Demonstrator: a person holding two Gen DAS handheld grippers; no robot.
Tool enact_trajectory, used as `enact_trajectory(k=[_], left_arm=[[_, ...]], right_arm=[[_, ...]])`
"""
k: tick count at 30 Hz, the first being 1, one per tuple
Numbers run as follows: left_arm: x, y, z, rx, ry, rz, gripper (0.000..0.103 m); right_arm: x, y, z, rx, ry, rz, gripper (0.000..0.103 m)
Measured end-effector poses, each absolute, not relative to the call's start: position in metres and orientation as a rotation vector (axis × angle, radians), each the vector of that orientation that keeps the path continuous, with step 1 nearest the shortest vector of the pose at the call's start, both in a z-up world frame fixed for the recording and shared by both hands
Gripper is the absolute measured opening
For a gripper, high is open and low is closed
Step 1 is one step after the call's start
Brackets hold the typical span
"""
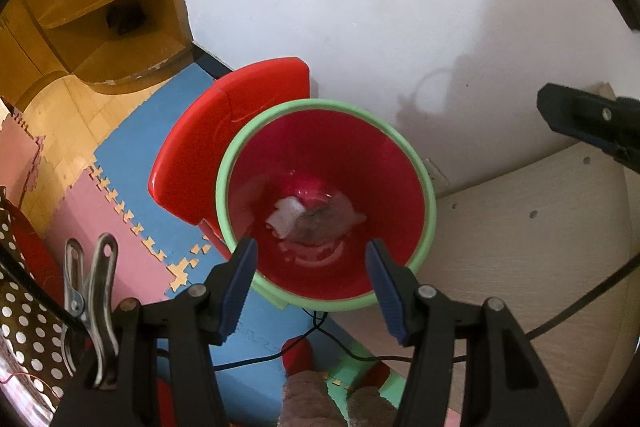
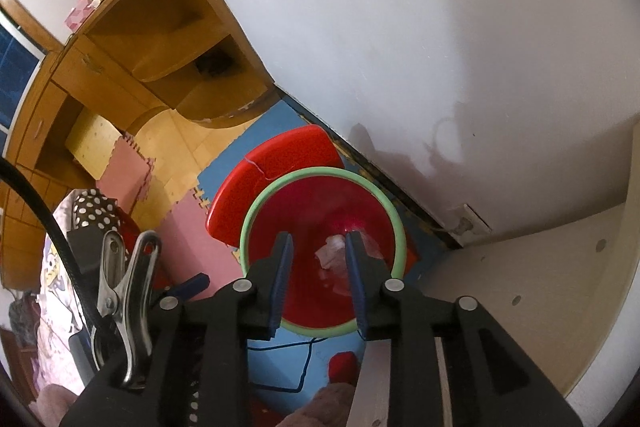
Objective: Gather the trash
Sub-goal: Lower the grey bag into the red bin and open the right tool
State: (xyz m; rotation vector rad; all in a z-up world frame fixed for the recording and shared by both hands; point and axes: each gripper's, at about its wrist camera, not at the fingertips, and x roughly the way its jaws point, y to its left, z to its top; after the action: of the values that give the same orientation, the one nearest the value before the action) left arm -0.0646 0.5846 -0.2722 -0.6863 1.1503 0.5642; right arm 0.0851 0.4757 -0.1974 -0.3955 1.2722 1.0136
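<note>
A red bin with a green rim point(image 1: 328, 103) stands on the floor against the white wall. At its bottom lie a crumpled white paper point(image 1: 286, 217) and a clear plastic wrapper point(image 1: 326, 225). My left gripper point(image 1: 312, 251) hangs open above the bin's near rim, with nothing between its fingers. My right gripper point(image 2: 320, 239) points down into the same bin point(image 2: 320, 171), jaws apart and empty, with the trash point(image 2: 332, 253) far below them. One of its black fingers point(image 1: 588, 123) shows at the right edge of the left wrist view.
A red plastic lid point(image 1: 200, 147) leans behind the bin on the left. A beige board point(image 1: 520, 227) flanks the bin on the right, and a wooden desk point(image 2: 140, 67) stands farther left. Blue and pink foam mats point(image 1: 132, 167) cover the floor. A black cable point(image 1: 320, 331) runs below the bin.
</note>
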Motion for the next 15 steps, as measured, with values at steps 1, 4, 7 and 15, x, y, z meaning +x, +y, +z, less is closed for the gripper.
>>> enact_trajectory(k=[1, 4, 7, 15], left_arm=[[-0.065, 0.584, -0.272, -0.686, 1.149, 0.564, 0.059], [-0.066, 0.584, -0.270, -0.681, 1.145, 0.568, 0.059], [-0.067, 0.583, -0.267, -0.675, 1.141, 0.563, 0.059], [-0.068, 0.574, -0.260, -0.651, 1.135, 0.547, 0.059]], right_arm=[[0.086, 0.475, -0.198, -0.395, 1.273, 1.015, 0.028], [0.085, 0.473, -0.197, -0.389, 1.276, 1.020, 0.028], [0.084, 0.470, -0.196, -0.386, 1.276, 1.026, 0.028], [0.078, 0.464, -0.192, -0.371, 1.271, 1.031, 0.028]])
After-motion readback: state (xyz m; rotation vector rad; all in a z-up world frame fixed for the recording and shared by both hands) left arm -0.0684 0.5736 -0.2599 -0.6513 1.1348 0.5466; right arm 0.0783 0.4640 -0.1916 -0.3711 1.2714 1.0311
